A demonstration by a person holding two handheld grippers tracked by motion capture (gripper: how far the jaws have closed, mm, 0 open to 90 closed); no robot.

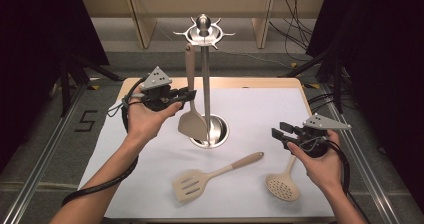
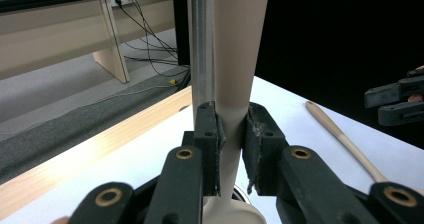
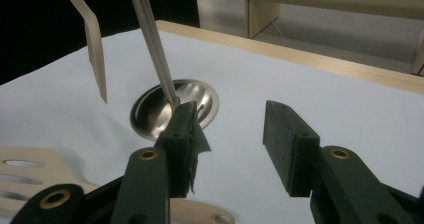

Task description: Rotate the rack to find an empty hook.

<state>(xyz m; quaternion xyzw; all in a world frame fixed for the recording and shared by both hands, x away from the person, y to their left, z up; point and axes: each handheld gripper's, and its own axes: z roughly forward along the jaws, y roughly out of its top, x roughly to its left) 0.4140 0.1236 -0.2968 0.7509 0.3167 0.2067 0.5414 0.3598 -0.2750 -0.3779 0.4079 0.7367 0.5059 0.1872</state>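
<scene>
Looking from the largest thing down to the smallest:
Table (image 1: pixel 150 184): it is carrying a white cloth, and you are working over it with both hands.
Stand (image 1: pixel 205 84): its steel pole is rising upright from a round base at the table's middle, with hooks on top.
Hanging spatula (image 1: pixel 191 119): it is hanging from a top hook, just beside the pole.
Slotted turner (image 1: pixel 210 178): it is lying flat in front of the base.
Skimmer (image 1: pixel 283 184): it is lying under your right hand.
Left gripper (image 1: pixel 186 95): you are clamping its pads on the hanging spatula's handle.
Right gripper (image 1: pixel 279 135): you are holding it above the cloth, jaws standing apart, nothing between them.
</scene>
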